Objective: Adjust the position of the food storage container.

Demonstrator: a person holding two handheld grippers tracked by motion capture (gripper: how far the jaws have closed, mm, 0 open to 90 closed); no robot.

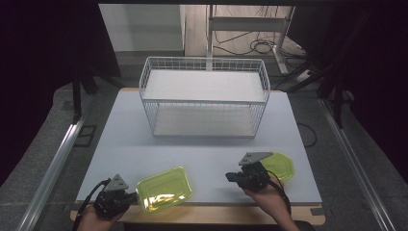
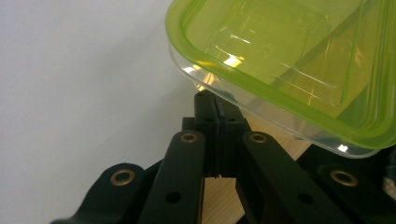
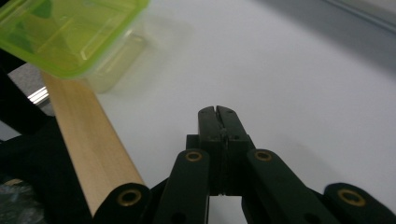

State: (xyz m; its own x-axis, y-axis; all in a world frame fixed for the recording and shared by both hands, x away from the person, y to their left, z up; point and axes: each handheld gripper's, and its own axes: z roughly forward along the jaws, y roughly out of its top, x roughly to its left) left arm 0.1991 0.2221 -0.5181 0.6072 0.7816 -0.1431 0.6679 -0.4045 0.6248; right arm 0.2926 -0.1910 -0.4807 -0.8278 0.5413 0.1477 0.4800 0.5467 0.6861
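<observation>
White tabletop at a dim workstation, empty two-tier wire rack beyond both sets of jaws; nothing shelved yet, everything left to do. Two green-lidded plastic containers: one just past the clenched, empty left gripper, another behind the right gripper, jaws likewise closed on nothing

The high view looks forward and down over the table. Each gripper view sits close behind its 2 jaws; both share the green container ahead.
</observation>
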